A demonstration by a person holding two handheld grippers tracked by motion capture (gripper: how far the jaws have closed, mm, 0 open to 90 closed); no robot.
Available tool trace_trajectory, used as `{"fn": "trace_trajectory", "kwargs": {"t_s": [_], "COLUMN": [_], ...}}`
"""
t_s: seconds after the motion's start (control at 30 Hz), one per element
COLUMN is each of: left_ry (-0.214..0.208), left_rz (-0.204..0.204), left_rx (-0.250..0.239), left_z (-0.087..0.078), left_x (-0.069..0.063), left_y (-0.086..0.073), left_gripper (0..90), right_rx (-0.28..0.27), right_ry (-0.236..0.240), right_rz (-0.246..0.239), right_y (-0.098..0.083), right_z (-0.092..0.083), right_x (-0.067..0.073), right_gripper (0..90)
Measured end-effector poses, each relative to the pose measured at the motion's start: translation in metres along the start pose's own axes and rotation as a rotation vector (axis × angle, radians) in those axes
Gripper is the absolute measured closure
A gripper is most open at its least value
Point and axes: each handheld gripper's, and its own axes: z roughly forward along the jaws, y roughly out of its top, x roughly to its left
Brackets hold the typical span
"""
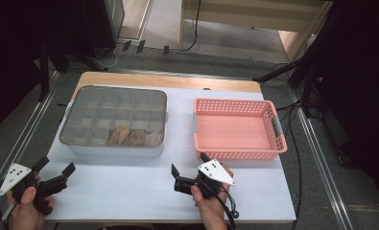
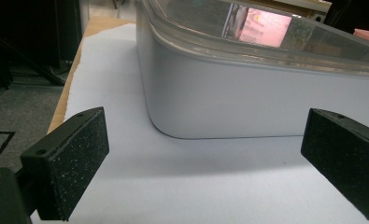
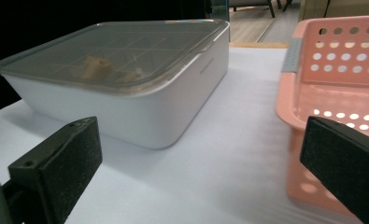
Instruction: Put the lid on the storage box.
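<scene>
Plainly, both grippers stand with their fingers spread wide and hold nothing. The left gripper (image 1: 53, 171) hovers above the white surface (image 1: 129, 191) near its front left corner; in the left gripper view its fingers (image 2: 65, 163) frame the near corner of the white compartment box (image 2: 247, 98), close but not touching. The right gripper (image 1: 189, 165) sits low at the front middle, just before the pink basket (image 1: 237, 129); its fingers (image 3: 56, 163) point into the gap between box and basket. The box lies on the left half of the surface under a clear lid (image 1: 115, 112), with tan pieces (image 1: 129, 136) in its front compartments. Faint embossed lettering runs along the box's side wall (image 3: 205, 65), too small to read. The basket is well apart to its right.
</scene>
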Motion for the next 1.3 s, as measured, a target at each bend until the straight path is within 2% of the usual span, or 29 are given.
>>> {"fn": "trace_trajectory", "kwargs": {"t_s": [0.43,0.53,0.73,0.83,1.0,1.3], "left_ry": [-0.001,-0.003,-0.002,-0.002,-0.001,-0.001], "left_rz": [-0.008,-0.011,-0.012,-0.014,-0.018,-0.022], "left_rx": [0.008,0.009,0.016,0.016,0.015,0.022], "left_z": [0.001,0.001,0.001,0.001,0.002,0.002], "left_x": [0.001,0.001,0.001,0.001,0.001,0.002], "left_y": [0.000,0.000,0.001,0.001,0.001,0.001], "left_gripper": [1.4,1.4,1.4,1.4,1.4,1.4], "right_rx": [-0.005,0.001,0.003,0.000,0.001,-0.011], "right_ry": [-0.042,-0.079,-0.138,-0.168,-0.226,-0.310], "right_rz": [-0.001,-0.005,0.019,0.006,0.013,0.062], "right_y": [-0.016,-0.019,-0.026,-0.028,-0.031,-0.035], "right_z": [-0.050,-0.059,-0.076,-0.084,-0.096,-0.119], "right_x": [-0.040,-0.052,-0.079,-0.091,-0.114,-0.156], "right_gripper": [0.0,0.0,0.0,0.0,0.0,0.0]}}
